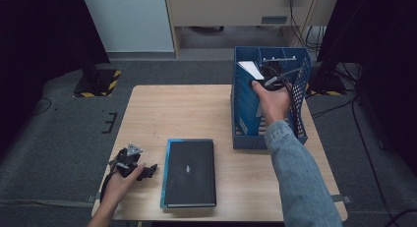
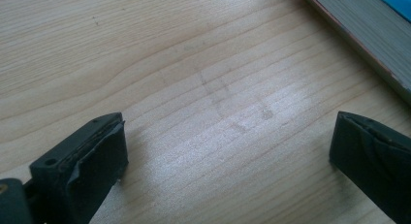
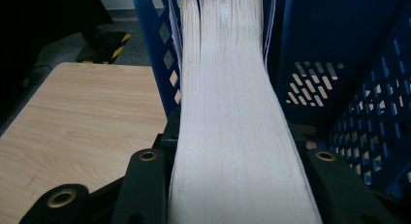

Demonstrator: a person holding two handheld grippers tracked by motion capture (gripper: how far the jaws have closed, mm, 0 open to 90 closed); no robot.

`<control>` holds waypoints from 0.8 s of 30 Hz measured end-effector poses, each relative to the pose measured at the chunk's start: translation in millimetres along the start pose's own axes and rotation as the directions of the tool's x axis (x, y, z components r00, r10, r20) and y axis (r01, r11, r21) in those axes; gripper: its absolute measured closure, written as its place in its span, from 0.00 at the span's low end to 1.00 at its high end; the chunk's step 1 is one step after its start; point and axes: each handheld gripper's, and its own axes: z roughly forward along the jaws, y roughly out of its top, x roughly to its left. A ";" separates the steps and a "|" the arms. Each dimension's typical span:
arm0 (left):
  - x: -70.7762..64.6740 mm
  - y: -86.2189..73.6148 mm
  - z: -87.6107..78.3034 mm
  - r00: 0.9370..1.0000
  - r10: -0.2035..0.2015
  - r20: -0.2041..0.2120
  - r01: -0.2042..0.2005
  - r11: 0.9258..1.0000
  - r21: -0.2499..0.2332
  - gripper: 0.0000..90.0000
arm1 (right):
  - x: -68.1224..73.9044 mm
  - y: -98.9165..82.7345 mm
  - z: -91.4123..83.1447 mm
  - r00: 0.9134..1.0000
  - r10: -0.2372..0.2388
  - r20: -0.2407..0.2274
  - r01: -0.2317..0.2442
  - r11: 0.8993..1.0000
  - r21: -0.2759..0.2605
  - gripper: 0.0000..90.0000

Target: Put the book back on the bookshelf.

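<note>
Now | thing: book [image 3: 228, 112] stands on edge inside the blue file rack [image 1: 246, 104], at 2 o'clock on the table [image 1: 147, 114] | right gripper [image 1: 270, 82] clamps it by its covers: keep it upright and lower it straight | left gripper [image 2: 228, 151] gapes wide and empty at 8 o'clock, beside the black book [image 1: 189, 172]: leave it resting there

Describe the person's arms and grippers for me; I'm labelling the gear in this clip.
The left gripper is black, with a grey three-cornered plate on top and blunt, black, padded jaws. The right gripper is black too, with brass-coloured rivets by its jaws and a dark cable trailing. The right arm wears a denim sleeve.
</note>
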 end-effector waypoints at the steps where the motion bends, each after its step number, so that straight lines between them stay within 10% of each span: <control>1: 0.0 0.0 0.0 1.000 0.000 0.000 0.000 1.000 0.000 0.00 | 0.6 -0.5 0.0 1.000 -0.009 0.002 0.009 1.000 0.000 0.66; 24: -0.9 -0.5 -0.2 1.000 -0.002 -0.003 0.002 1.000 -0.003 0.00 | 3.4 -23.8 -15.1 0.999 -0.035 -0.005 0.035 0.998 0.050 0.65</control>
